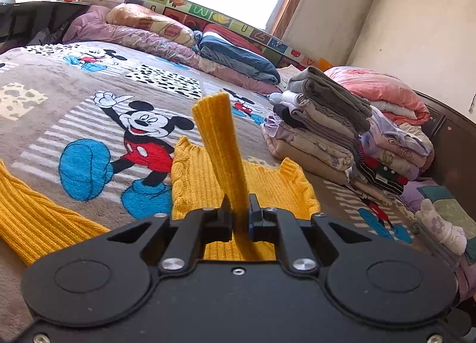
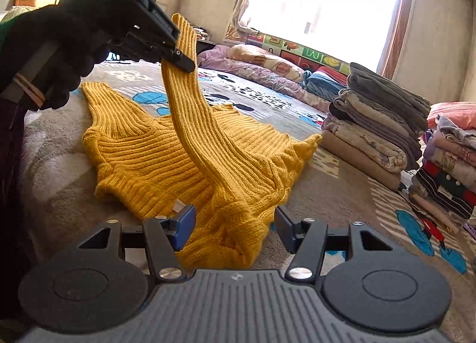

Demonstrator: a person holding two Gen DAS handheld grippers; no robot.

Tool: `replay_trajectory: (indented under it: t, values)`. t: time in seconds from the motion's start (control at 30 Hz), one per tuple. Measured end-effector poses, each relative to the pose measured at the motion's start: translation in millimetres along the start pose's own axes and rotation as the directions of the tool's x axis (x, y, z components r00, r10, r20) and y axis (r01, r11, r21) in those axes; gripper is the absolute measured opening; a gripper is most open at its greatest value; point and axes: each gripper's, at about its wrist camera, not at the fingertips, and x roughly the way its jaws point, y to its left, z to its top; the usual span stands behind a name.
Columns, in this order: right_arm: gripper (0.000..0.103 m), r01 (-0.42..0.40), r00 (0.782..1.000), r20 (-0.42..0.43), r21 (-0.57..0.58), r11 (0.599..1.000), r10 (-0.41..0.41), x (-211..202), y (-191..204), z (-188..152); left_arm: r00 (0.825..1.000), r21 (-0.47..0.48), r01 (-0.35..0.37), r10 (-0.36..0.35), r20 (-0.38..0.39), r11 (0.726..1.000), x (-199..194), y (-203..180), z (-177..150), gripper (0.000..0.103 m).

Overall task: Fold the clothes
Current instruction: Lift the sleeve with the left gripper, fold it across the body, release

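Observation:
A yellow ribbed knit sweater (image 2: 142,158) lies spread on the cartoon-mouse blanket (image 1: 89,104). My left gripper (image 1: 239,203) is shut on one sleeve (image 1: 217,134), whose cuff sticks up past the fingers. In the right wrist view that left gripper (image 2: 181,58) holds the sleeve (image 2: 190,98) lifted above the sweater body. The other sleeve (image 1: 35,212) lies flat at the left. My right gripper (image 2: 235,221) stands open low over the near edge of the sweater. A bunched fold sits between its blue pads (image 2: 186,224) without being pinched.
A tall stack of folded clothes (image 2: 374,125) stands on the bed to the right, with a second pile (image 2: 446,170) beside it. Rolled quilts and pillows (image 1: 148,30) line the far side under the window. A black-gloved hand (image 2: 59,45) holds the left gripper.

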Motion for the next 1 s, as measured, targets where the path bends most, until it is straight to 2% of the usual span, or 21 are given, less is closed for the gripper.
replay_trajectory:
  t: [0.13,0.4,0.47,0.6,0.77,0.9,0.97,1.0]
  values:
    - [0.061,-0.032,0.999,0.026,-0.006,0.999,0.032,2.9,2.5,2.5,1.000,-0.021,0.015,-0.015,0.009,1.000,-4.6,8.1,3.6,0.008]
    - [0.065,-0.138,0.989,-0.057,-0.028,0.990,0.136,20.2,12.7,-1.9,1.000,-0.052,0.008,-0.006,0.024,0.999,-11.1,14.3,1.7,0.008]
    - [0.067,-0.157,0.985,-0.079,-0.038,0.987,0.154,21.4,14.6,-2.0,0.998,-0.034,-0.048,0.047,-0.032,0.998,-4.3,15.9,-5.0,0.008]
    - [0.065,-0.158,0.987,-0.041,-0.017,0.987,0.157,16.3,10.2,2.8,0.981,0.003,-0.144,0.143,-0.128,0.990,16.3,22.9,-17.2,0.008]
    - [0.066,-0.128,0.992,0.021,-0.011,0.992,0.128,22.2,6.6,9.5,0.973,0.025,-0.175,0.177,-0.146,0.984,21.0,23.8,-20.8,0.008]
    - [0.068,-0.145,0.989,0.025,0.049,0.988,0.144,39.5,-2.9,14.2,0.959,0.011,-0.234,0.233,-0.163,0.972,19.9,31.3,-21.7,0.019]
    - [0.070,-0.177,0.984,-0.008,0.092,0.980,0.178,52.6,-8.5,13.8,0.947,-0.001,-0.294,0.291,-0.135,0.956,13.7,34.3,-17.5,0.034]
    - [0.072,-0.199,0.979,-0.026,0.114,0.973,0.204,57.4,-10.3,12.9,0.940,-0.008,-0.324,0.320,-0.121,0.946,10.5,35.8,-15.5,0.047]
